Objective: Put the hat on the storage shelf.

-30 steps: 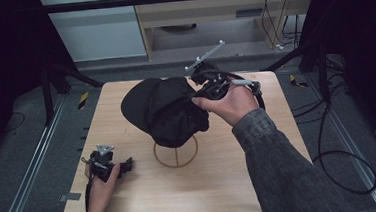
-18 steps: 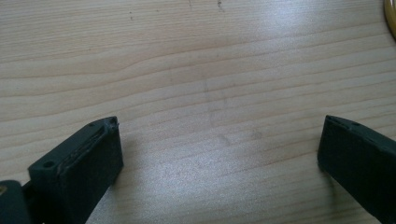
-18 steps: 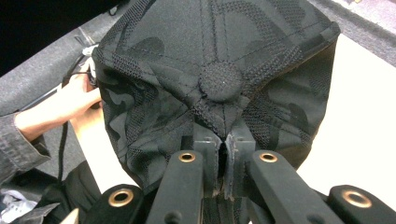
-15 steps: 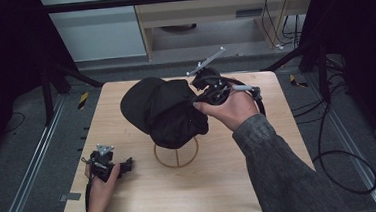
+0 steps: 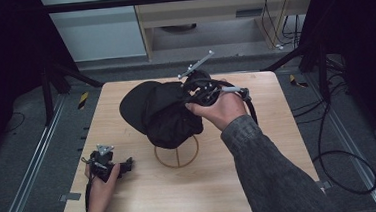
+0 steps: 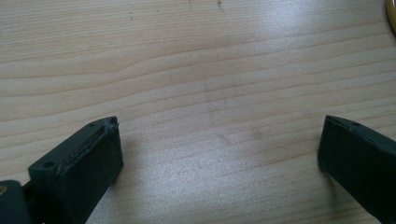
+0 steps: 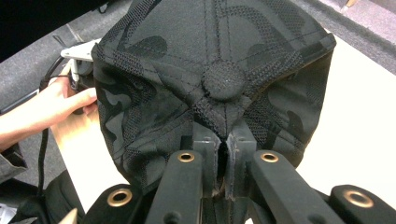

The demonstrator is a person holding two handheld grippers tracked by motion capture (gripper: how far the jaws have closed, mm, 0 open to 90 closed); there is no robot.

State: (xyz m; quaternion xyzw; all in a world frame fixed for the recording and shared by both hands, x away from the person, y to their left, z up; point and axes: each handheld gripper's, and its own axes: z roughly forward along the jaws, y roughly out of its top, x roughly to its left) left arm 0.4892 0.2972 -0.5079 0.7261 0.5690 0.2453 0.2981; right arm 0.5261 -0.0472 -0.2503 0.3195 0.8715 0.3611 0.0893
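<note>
A black camouflage-patterned cap [image 5: 159, 113] hangs over a wooden stand with a ring base [image 5: 177, 154] at the table's middle. My right gripper [image 5: 189, 97] is shut on the cap's fabric from the right side. In the right gripper view the jaws meet just below the crown button, pinching the cap [image 7: 219, 79] in my right gripper [image 7: 223, 135]. My left gripper [image 5: 128, 164] rests on the table at the front left, open. In the left gripper view my left gripper [image 6: 219, 135] has its jaws wide apart over bare wood.
The light wooden table [image 5: 260, 171] stands between metal floor rails. A cable [image 5: 251, 109] trails from the right gripper off the right edge. The stand's gold rim [image 6: 392, 9] shows at the top right of the left gripper view. The person's left hand [image 7: 51, 107] lies beyond the cap.
My right gripper and the cap have sunk slightly and drifted a little left toward the stand. The left gripper has not moved.
</note>
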